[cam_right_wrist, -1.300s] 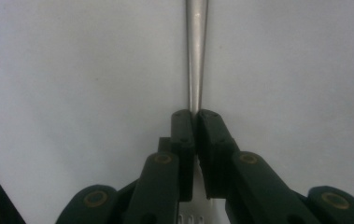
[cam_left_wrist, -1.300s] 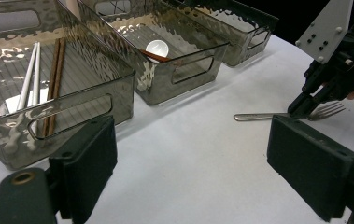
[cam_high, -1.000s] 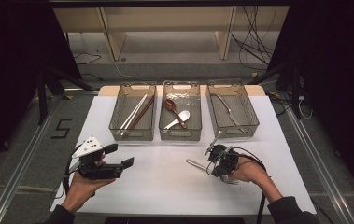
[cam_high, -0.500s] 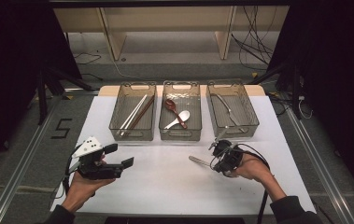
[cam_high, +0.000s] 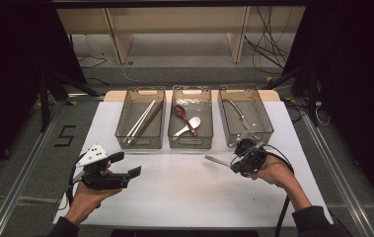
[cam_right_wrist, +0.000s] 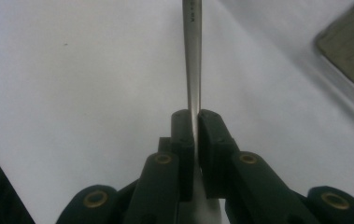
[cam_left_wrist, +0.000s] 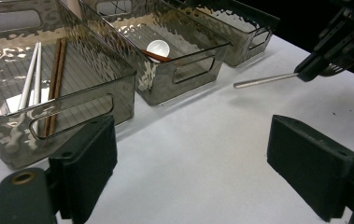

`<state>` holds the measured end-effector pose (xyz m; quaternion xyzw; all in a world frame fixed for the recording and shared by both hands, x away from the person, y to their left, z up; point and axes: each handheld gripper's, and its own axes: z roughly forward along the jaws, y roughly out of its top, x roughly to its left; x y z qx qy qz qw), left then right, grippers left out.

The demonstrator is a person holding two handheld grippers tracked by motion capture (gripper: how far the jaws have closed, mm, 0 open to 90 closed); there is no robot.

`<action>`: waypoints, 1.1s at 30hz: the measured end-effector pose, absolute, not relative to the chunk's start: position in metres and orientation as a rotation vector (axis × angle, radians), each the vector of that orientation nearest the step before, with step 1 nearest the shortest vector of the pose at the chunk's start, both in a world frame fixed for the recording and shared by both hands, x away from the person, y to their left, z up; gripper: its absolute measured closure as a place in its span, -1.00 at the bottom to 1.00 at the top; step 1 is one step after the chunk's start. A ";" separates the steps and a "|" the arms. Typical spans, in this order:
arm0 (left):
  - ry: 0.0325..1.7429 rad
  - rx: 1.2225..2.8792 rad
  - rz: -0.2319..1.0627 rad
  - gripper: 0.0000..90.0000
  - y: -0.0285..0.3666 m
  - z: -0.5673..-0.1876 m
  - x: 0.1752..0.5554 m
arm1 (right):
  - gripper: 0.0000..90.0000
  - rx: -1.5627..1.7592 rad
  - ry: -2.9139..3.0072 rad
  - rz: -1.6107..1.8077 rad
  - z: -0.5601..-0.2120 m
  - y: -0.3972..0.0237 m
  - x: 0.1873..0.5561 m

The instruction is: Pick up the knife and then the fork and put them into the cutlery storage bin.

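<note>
A: Right claw is clamped on a metal utensil. Pads pinch the thin handle, which sticks out left, clear of the surface. In the left claw's view there are tines behind the jaws, so probably a fork.

B: Where relative to the bins?

A: Just near of the right bin, which holds another metal piece. Middle bin has spoons, left bin chopsticks.

B: Left claw?

A: Left claw is wide open, holding nothing, over the near-left surface, well apart from the utensil.

B: Risks?

A: Grip is on a narrow, smooth handle, so it could pivot or slip between the pads if swung. The long end could also clip the right bin's near wall on the way in, which would twist it loose. And it could land in the middle bin if lined up badly.
</note>
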<state>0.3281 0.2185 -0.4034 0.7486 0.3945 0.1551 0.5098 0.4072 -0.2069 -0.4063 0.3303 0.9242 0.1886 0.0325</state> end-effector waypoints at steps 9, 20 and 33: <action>0.956 1.801 0.373 -0.66 0.219 -0.404 0.329 | 0.91 1.035 2.753 0.700 -0.375 -0.228 0.410; 0.958 1.801 0.372 -0.66 0.220 -0.404 0.329 | 0.91 1.076 2.616 0.813 -0.340 -0.244 0.430; 0.957 1.798 0.375 -0.66 0.220 -0.404 0.329 | 0.91 1.201 2.515 0.770 -0.332 -0.255 0.467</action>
